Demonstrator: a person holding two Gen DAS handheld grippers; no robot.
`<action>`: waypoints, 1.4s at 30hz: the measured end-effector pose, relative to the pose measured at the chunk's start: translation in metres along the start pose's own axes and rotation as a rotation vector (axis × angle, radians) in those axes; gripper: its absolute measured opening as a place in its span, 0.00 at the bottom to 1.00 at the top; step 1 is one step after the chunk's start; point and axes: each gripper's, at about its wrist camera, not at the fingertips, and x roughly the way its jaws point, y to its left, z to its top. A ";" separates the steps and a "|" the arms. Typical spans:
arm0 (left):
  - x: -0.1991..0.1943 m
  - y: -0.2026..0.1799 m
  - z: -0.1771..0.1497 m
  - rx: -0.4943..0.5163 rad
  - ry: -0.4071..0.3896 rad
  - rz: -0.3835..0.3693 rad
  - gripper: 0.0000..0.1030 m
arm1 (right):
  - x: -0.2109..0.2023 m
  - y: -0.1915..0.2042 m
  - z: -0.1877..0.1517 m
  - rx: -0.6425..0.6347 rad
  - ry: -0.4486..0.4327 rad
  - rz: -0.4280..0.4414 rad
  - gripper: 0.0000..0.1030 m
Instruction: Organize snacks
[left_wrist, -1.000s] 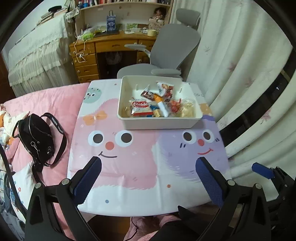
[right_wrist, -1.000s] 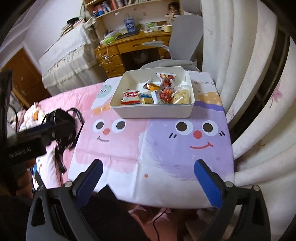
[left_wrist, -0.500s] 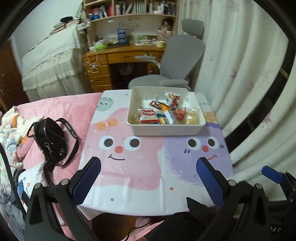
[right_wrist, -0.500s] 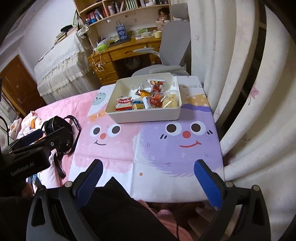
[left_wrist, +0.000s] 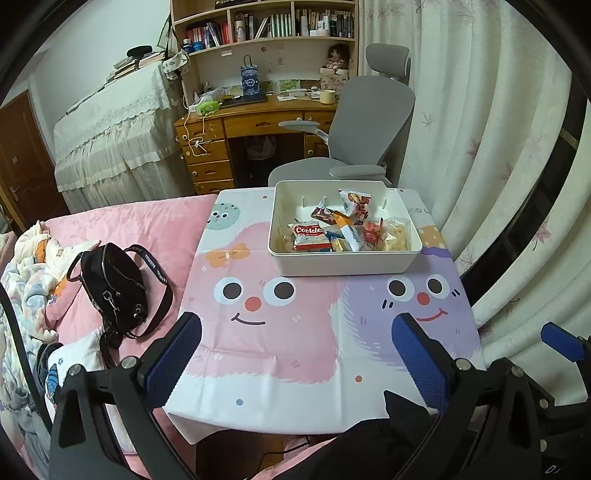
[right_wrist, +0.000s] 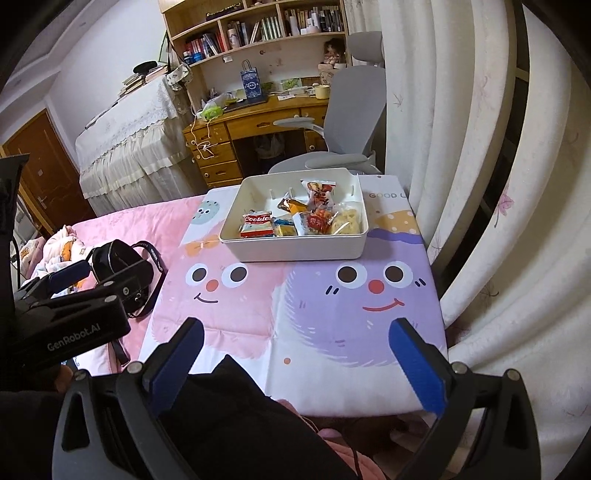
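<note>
At lower left of the left wrist view, the left tool (left_wrist: 295, 354) hangs above the near edge of the tabletop (left_wrist: 295, 332), jaws wide, nothing between them. Left of the tabletop, a black bag (left_wrist: 114, 284) lies on the pink bed (left_wrist: 147, 229), well apart from the work.

Centre frame, toward the far edge: white bin (left_wrist: 343, 264) sits on the cartoon-face cloth. Snacks are all inside it — a "Cookie" pack (left_wrist: 309, 232) at the left of the pile, an upright printed pouch (left_wrist: 356, 205) behind, a clear bag of pale pieces (left_wrist: 397, 236) at the right. No packet visible on the cloth outside the bin.

Right wrist view: right tool (right_wrist: 295, 354) is also wide and empty, low over the near edge, well short of the bin.

Judgement: either the collecting step is done, or sorting inside the bin hasn't begun; can't tell which. If more is wanted, the next move needs one tool to travel forward over the bin rim, drop onto a single packet and avoid pinching its neighbours. Crinkly wrappers likely slip.
</note>
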 end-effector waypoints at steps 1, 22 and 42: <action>0.000 0.000 0.000 0.000 -0.001 0.001 0.99 | 0.000 0.001 -0.002 0.001 0.003 0.000 0.99; -0.002 -0.004 -0.003 0.010 0.002 -0.006 0.99 | 0.003 -0.003 -0.010 0.016 0.026 -0.012 0.99; 0.013 -0.011 -0.002 0.015 0.044 -0.013 0.99 | 0.018 -0.015 -0.003 0.033 0.080 -0.020 1.00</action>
